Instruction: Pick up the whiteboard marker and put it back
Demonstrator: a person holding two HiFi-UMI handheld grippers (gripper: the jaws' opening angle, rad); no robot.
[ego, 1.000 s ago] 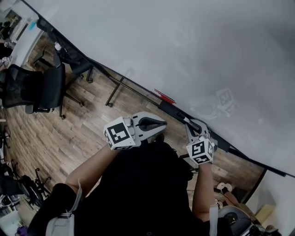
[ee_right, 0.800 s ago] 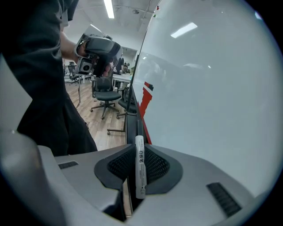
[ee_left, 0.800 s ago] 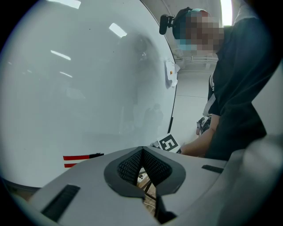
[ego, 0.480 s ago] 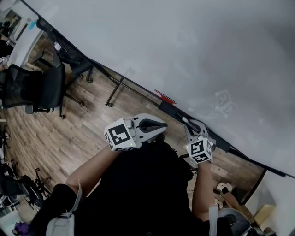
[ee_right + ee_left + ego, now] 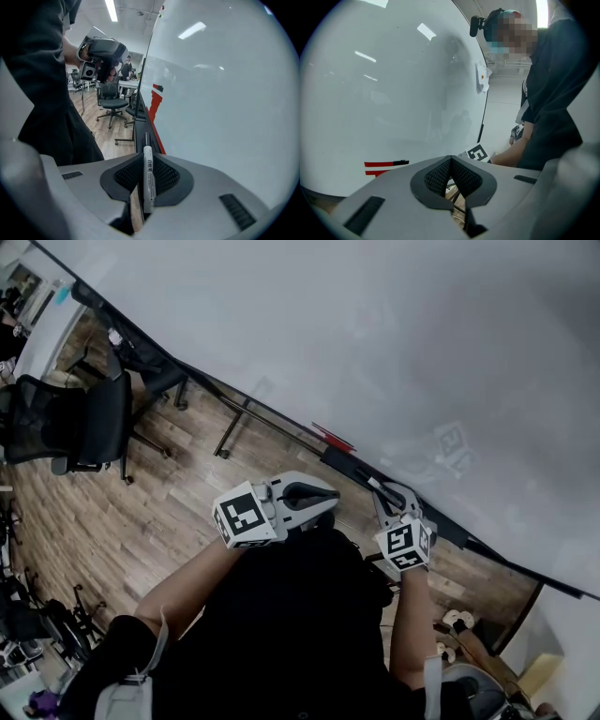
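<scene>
A white whiteboard marker (image 5: 148, 178) with a dark cap lies lengthwise between the pads of my right gripper (image 5: 146, 176), which is shut on it. In the head view that gripper (image 5: 387, 500) hangs at the right. It holds the marker (image 5: 375, 487) just over the dark tray ledge (image 5: 345, 463) along the whiteboard's bottom edge. The cap points along the ledge (image 5: 139, 123). My left gripper (image 5: 314, 493) floats beside it, further from the board. Its jaws are shut on nothing (image 5: 451, 174).
The big whiteboard (image 5: 394, 352) fills the upper right. Red markers (image 5: 333, 436) rest on it near the ledge, also in the left gripper view as red markers (image 5: 380, 165). A black office chair (image 5: 89, 418) stands on the wooden floor (image 5: 178, 502) at left.
The right gripper with the marker has crept slightly toward the tray ledge. The left gripper has barely moved.
</scene>
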